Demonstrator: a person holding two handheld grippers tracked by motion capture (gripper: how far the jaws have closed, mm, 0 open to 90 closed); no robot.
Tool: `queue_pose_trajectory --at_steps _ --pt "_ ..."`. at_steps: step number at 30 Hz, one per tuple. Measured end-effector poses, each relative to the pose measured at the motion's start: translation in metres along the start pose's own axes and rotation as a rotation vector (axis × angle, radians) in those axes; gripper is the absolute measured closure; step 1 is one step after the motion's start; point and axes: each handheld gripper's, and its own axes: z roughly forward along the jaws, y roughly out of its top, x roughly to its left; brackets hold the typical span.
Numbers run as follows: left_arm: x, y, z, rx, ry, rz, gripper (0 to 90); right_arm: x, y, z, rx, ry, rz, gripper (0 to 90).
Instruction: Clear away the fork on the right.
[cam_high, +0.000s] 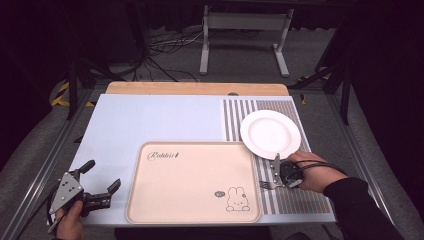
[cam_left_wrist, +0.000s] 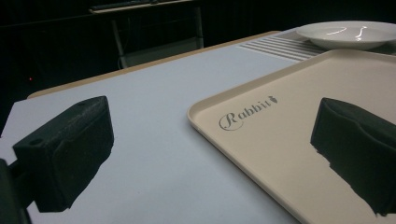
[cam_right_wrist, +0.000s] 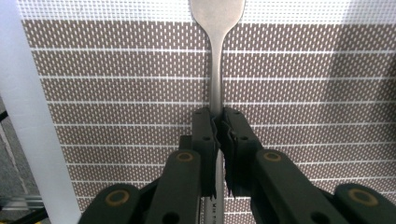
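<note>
Right tongs (cam_right_wrist: 218, 122) shut on fork (cam_right_wrist: 216, 56)

Dark room, dim at the edges, light falling mainly on the table. Grey carpet floor (cam_high: 320, 65) across the upper half of the high view. White metal stand (cam_high: 245, 37) at top centre, two legs with feet on the carpet. Black cables (cam_high: 165, 50) tangled at upper left of it. Yellow-black tape (cam_high: 60, 95) on the floor at left. Wooden table edge (cam_high: 197, 88) at centre, light blue mat (cam_high: 150, 122) over it. Dark frame legs (cam_high: 345, 80) at upper right.
</note>
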Motion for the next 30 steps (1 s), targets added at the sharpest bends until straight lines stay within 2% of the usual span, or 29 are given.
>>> queue_pose_trajectory --at_steps 9,13,16,20,24,30 --pt "0.000 0.000 0.000 0.000 0.002 -0.003 0.1 0.000 0.002 0.000 0.009 -0.001 0.000 84.9" --pt "0.001 0.000 0.000 0.000 0.002 -0.003 0.1 0.002 0.003 -0.002 0.017 -0.021 -0.011 85.0" --pt "0.000 0.000 0.000 0.000 0.003 -0.004 0.1 0.002 0.001 -0.010 -0.015 -0.030 0.017 85.0" --pt "0.000 0.000 0.000 0.000 0.003 -0.004 0.1 0.002 -0.003 -0.023 -0.028 -0.053 0.034 85.0" --pt "0.001 0.000 -0.001 0.004 0.003 -0.005 0.1 0.003 -0.005 -0.035 -0.059 -0.074 0.044 84.9" --pt "0.001 0.000 -0.001 -0.001 0.005 -0.004 0.1 0.004 -0.007 -0.051 -0.076 -0.095 0.056 84.9"
